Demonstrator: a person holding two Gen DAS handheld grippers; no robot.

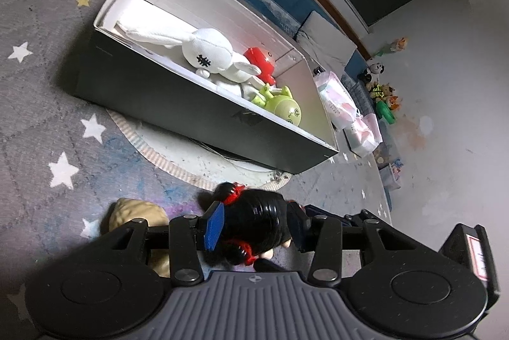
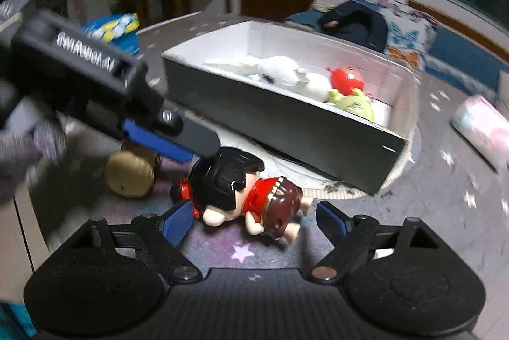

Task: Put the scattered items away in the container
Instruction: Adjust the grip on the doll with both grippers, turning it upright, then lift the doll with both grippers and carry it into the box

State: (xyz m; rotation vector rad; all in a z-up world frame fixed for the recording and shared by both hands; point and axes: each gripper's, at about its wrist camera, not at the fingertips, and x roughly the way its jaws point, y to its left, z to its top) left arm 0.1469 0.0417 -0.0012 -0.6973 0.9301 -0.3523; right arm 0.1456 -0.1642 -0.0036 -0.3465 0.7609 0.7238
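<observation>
Nearby, a tan plush [image 1: 136, 214], seemingly, flanks the doll [image 2: 241, 196].

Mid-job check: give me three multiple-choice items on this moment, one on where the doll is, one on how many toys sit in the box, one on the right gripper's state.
1. Where does the doll lie?
A. inside the box
B. on the star rug in front of the box
C. on the sofa

2. How many toys are in the box?
A. one
B. three
C. six

3. How do the right gripper's jaws stand?
A. apart, pads clear of the doll
B. clamped on the box
C. fully closed, empty

Key: 1 B, it lies on the rug; 2 B, white rabbit, red toy and green toy; 3 A, gaps show on both sides.
</observation>
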